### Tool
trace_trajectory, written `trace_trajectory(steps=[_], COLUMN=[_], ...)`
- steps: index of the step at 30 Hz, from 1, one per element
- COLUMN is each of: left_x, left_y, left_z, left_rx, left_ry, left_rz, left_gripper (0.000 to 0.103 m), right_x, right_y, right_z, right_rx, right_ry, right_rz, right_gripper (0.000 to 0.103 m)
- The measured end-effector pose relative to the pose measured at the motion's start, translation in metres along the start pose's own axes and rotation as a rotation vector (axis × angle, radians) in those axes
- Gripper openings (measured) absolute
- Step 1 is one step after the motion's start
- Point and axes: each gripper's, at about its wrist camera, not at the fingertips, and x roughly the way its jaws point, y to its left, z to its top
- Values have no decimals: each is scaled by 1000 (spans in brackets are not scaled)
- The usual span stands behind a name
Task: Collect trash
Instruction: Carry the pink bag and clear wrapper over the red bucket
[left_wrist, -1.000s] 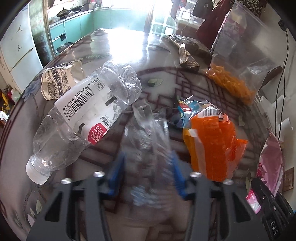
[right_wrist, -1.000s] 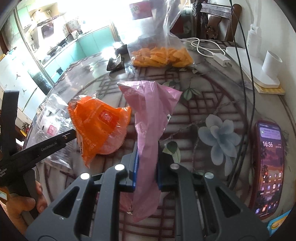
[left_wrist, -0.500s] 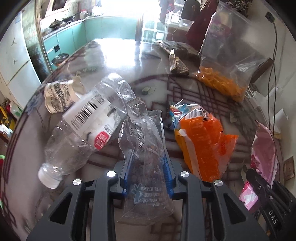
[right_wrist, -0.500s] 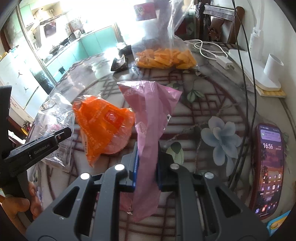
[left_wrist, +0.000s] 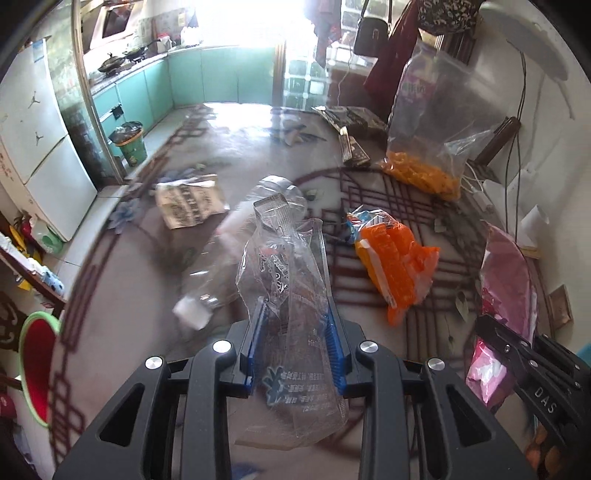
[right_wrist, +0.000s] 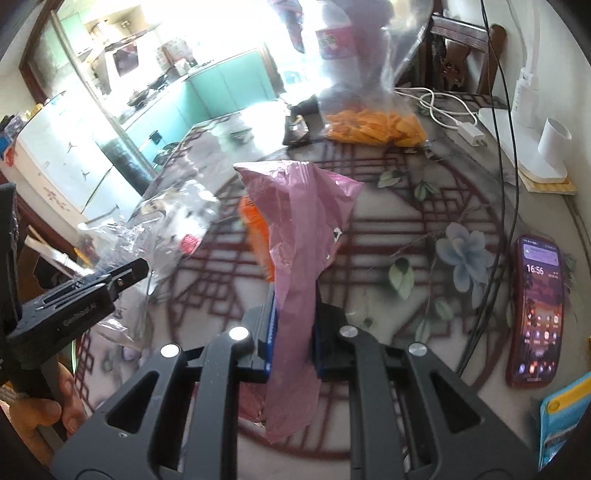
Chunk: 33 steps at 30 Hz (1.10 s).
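Observation:
My left gripper is shut on a clear plastic wrapper and holds it above the table. My right gripper is shut on a pink plastic bag, which also shows in the left wrist view. An orange snack wrapper lies on the table between the two grippers. A crushed clear bottle with a white cap lies behind the clear wrapper, blurred. A crumpled paper cup lies further left.
A clear bag of orange snacks stands at the far right of the table. A phone, cables and a white stand lie to the right. A bin stands on the floor beyond the table.
My left gripper closed on the clear wrapper and lifted it up and back from the table. The right gripper has kept hold of the pink bag and shifted a little.

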Motion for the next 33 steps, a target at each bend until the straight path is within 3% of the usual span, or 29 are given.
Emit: trace_trajectory(steps=[18,33], left_x=[-93,-124], left_y=[78,180], left_z=[-54,-70], left_rx=[-13,-38], left_ry=[-58,-94], left_rz=[29,24], left_gripper=[28,28], right_x=[-55,-57], right_y=[115,225], right_z=[-16,-32], right_rx=[-215,-296], right_ry=[-48,-79], right_rz=[-21,-63], right_gripper=[16,16])
